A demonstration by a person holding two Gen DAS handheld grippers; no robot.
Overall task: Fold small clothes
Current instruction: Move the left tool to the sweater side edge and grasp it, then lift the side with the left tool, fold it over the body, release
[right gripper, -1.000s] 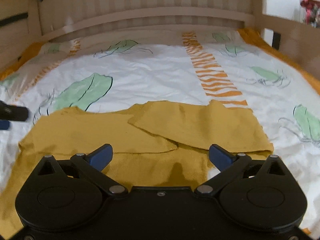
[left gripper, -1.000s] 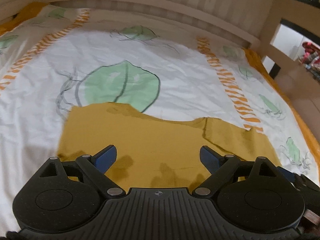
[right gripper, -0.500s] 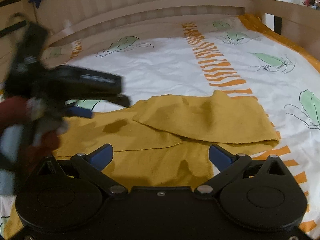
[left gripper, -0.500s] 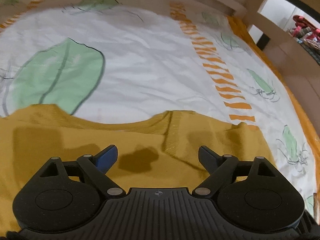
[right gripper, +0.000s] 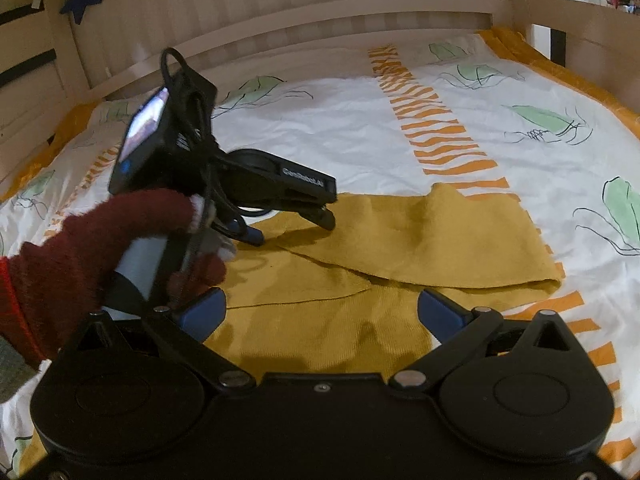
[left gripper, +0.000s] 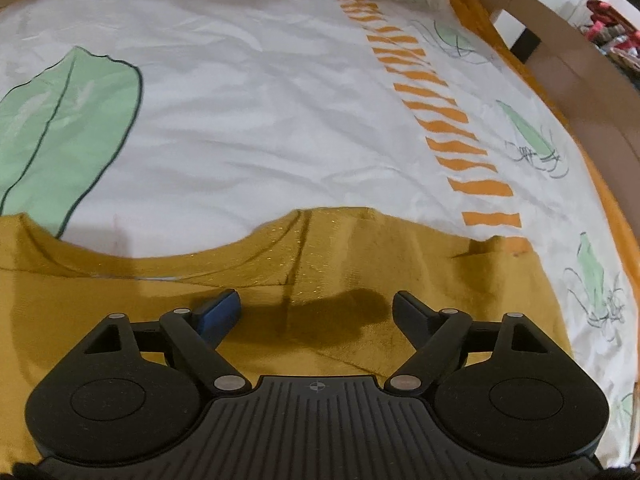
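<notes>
A mustard-yellow small shirt (right gripper: pixel 420 236) lies flat on the bed, with both sleeves folded in over its body. In the left wrist view its neckline (left gripper: pixel 312 236) curves just ahead of the fingers. My left gripper (left gripper: pixel 316 308) is open and empty, low over the collar area. It also shows in the right wrist view (right gripper: pixel 292 226), held by a hand in a dark red glove, tips just above the cloth near the neckline. My right gripper (right gripper: pixel 320 308) is open and empty over the lower part of the shirt.
The bed sheet (left gripper: pixel 260 92) is white with green leaves and orange striped bands. A wooden headboard (right gripper: pixel 320 12) stands at the far end and a wooden side rail (left gripper: pixel 580 92) runs along the right edge.
The left gripper has moved right and down toward the shirt's neckline, coming into the right wrist view. The right gripper has shifted slightly. The shirt has not moved.
</notes>
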